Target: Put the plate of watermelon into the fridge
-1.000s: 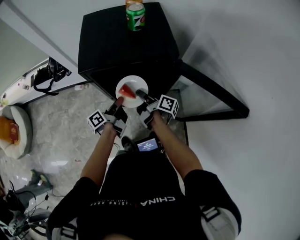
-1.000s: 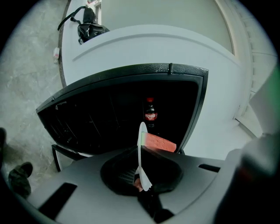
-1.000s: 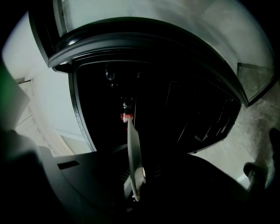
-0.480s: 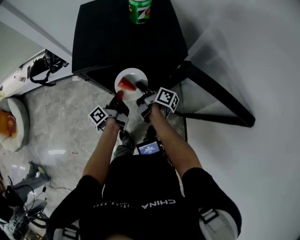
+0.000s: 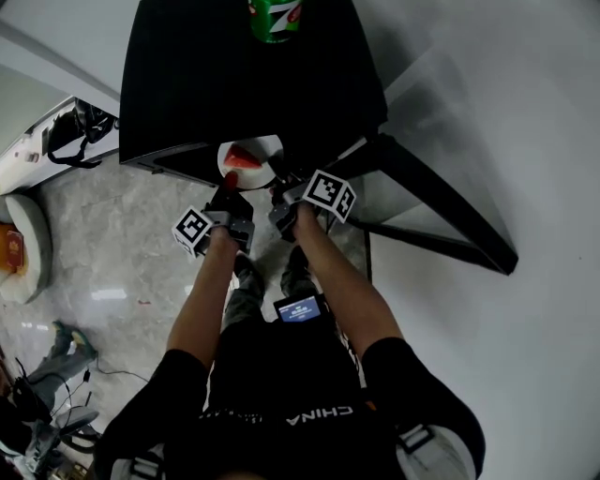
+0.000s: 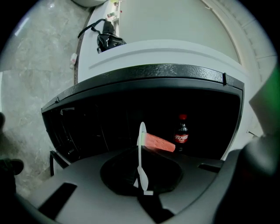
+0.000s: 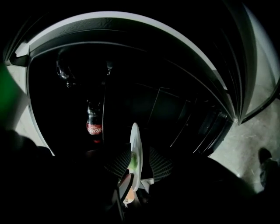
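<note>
1. Black bag (image 5: 70, 131) on pale furniture at the upper left of the head view, well apart from your hands.
2. Your left gripper (image 5: 228, 197), left of centre, has its jaws pinched together on the near rim of the plate (image 5: 262, 150). In the left gripper view that rim runs edge-on down into them.
3. The plate sits at upper centre, at the open front of the black fridge (image 5: 234, 84), just under its top edge. The watermelon slice (image 5: 244, 159) lies on it.
4. A green can (image 5: 274, 19) stands on the fridge top, at the top centre edge.
5. A cola bottle (image 6: 180, 133) stands inside the fridge, beyond the plate.
6. Your right gripper (image 5: 281, 194) has its jaws opening. The ribbed pads (image 7: 159, 164) flank the plate rim, with a gap showing on the right side.
7. The fridge door (image 5: 450, 204) stands open at right.
</note>
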{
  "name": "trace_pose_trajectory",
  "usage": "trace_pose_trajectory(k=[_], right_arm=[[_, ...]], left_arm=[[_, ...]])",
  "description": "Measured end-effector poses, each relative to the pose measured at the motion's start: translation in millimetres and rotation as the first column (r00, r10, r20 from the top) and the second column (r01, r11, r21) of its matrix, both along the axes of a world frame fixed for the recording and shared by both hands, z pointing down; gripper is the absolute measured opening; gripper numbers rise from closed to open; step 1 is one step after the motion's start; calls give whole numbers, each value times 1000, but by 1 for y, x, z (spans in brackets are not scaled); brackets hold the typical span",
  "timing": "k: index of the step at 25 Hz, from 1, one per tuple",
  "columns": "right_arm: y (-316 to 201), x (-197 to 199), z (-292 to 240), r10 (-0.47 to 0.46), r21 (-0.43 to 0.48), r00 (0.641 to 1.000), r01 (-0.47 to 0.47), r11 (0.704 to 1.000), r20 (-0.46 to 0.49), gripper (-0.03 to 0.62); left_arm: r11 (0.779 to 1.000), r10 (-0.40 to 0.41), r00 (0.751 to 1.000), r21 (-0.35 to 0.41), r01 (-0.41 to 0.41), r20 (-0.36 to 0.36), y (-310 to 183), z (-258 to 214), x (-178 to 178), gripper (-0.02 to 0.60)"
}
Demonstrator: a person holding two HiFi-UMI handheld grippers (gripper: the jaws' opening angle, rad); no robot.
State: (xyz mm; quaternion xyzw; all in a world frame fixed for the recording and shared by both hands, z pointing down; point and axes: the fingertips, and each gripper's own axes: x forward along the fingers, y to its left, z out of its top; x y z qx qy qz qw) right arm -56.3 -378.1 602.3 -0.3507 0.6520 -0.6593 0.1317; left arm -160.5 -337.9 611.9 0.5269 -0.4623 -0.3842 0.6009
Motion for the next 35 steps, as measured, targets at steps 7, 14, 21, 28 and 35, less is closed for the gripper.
trace_pose_trajectory(k=[7, 14, 21, 28, 35], right_arm=[[-8, 9, 32, -6, 6, 996, 7, 1000, -87, 112], [-9, 10, 58, -45, 43, 983, 53, 998, -180, 86], [-7, 0, 78, -175, 120, 933, 222, 968, -315, 24], [8, -22, 93, -354, 163, 827, 460, 873, -437, 17], [12, -38, 105, -429, 162, 785, 542, 824, -447, 17]], left_arm=[[997, -71, 996, -26, 72, 45, -28, 36, -8, 18], [991, -114, 990, -62, 119, 85, -42, 74, -4, 20], [990, -126, 986, -49, 132, 108, -50, 90, 0, 20], [989, -133, 986, -46, 139, 104, -55, 104, -1, 20], [995, -102, 986, -3, 104, 134, -66, 101, 8, 20]])
